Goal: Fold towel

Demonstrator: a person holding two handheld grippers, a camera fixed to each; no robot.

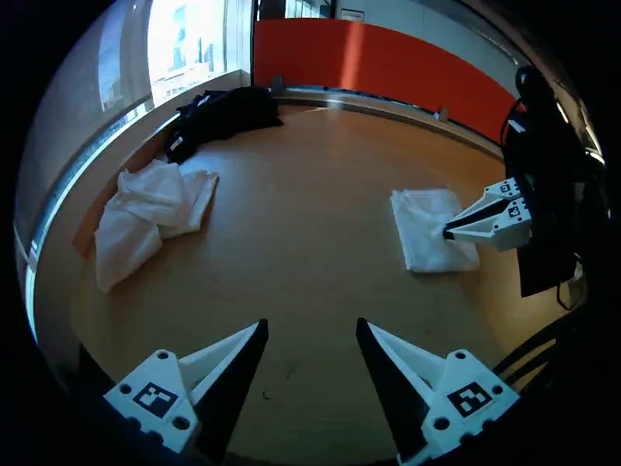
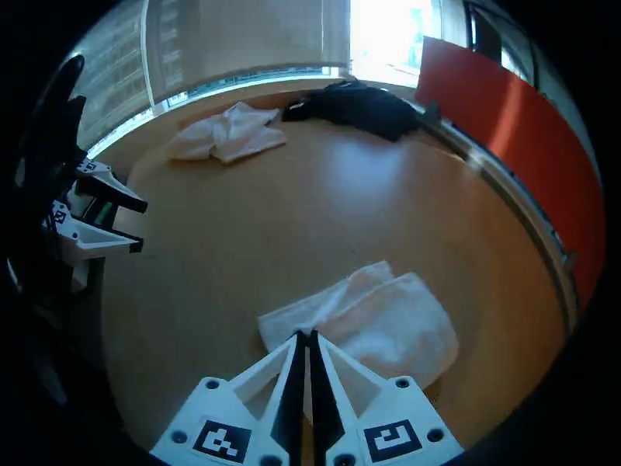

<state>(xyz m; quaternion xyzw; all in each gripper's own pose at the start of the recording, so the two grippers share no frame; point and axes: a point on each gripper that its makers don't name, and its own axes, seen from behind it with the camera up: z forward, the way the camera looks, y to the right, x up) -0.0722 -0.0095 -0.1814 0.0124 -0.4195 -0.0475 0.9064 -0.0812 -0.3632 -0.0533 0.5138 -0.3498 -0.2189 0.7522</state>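
Note:
A white towel, folded into a flat rectangle, lies on the wooden table. My right gripper is shut at the towel's near edge, with a thin layer of cloth pinched between its tips. The left gripper view shows the same towel at the right, and the right gripper pressing on its side edge. My left gripper hovers open over bare table with nothing in it, well away from the towel. It is seen again at the left as the left gripper, jaws apart.
A heap of crumpled white towels lies near the table's window edge. A black garment sits in the far corner. A red panel runs along the far side. A dark stand with cables rises behind the right gripper.

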